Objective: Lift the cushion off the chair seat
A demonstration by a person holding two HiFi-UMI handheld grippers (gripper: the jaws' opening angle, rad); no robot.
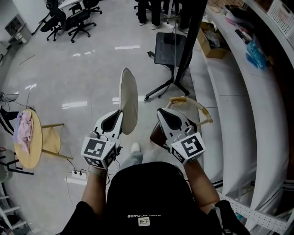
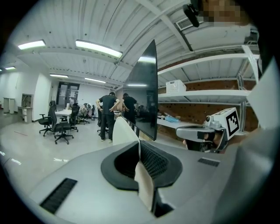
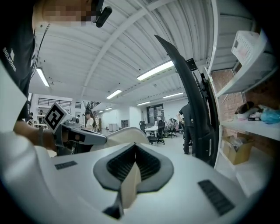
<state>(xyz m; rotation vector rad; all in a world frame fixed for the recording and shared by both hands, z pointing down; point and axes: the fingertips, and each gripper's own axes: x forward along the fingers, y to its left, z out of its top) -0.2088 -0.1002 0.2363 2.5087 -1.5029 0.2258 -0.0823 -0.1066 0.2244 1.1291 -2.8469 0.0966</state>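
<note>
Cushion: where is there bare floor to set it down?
The floor is bare between the office chairs, the round table and the stand. It is crowded along the shelves, where the chair and the box stand.

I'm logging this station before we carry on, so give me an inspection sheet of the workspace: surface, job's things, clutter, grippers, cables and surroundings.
Surface: chair seat mostly hidden under the right gripper; no cushion seen on it.
Job's things: cushion held on edge, off the seat.
Clutter: round table on the left, with a pink cloth on it.
Grippers: left gripper claw shut on the cushion's edge; right gripper claw shut, nothing in it.
Cables: power strip with leads on the floor.
Surroundings: white shelves on the right, black stand ahead, office chairs and people farther off.
</note>
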